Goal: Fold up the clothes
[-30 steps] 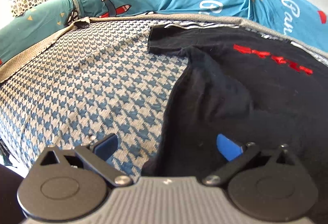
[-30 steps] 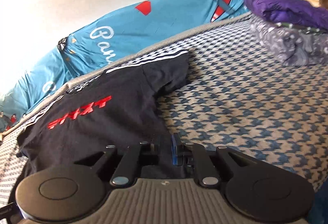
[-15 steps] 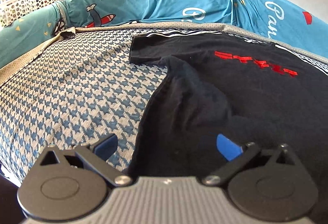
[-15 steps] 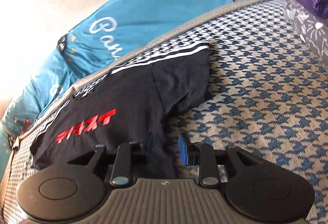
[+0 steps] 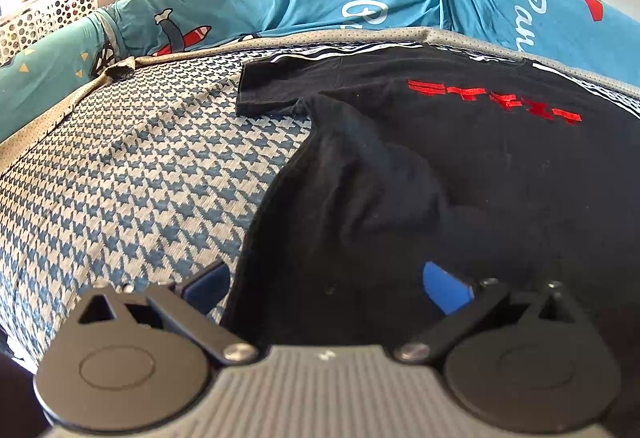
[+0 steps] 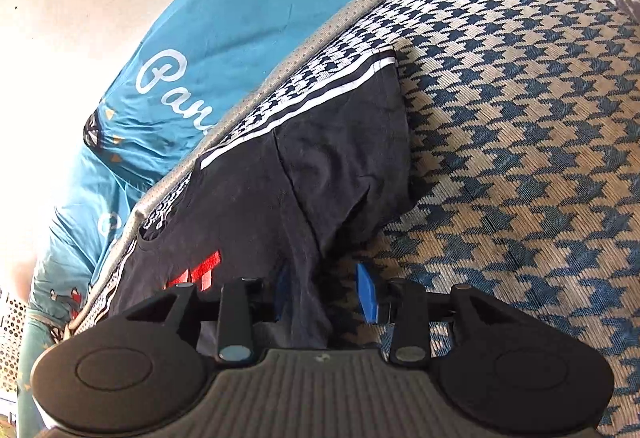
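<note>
The right gripper, its jaws just opening astride the side hem of the black cotton T-shirt with red lettering, is releasing it flat by the houndstooth bed cover's far edge, while the left gripper is hovering unclenched, ready for folding.

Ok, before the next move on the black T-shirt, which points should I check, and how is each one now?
1. Black T-shirt lies flat on the houndstooth cover: not ok, a ridge near the sleeve.
2. Left claw open over the shirt's side edge: ok.
3. Right claw has just been opening, shirt edge between its pads, not pressed: ok.
4. Hem visible: cannot tell.
</note>
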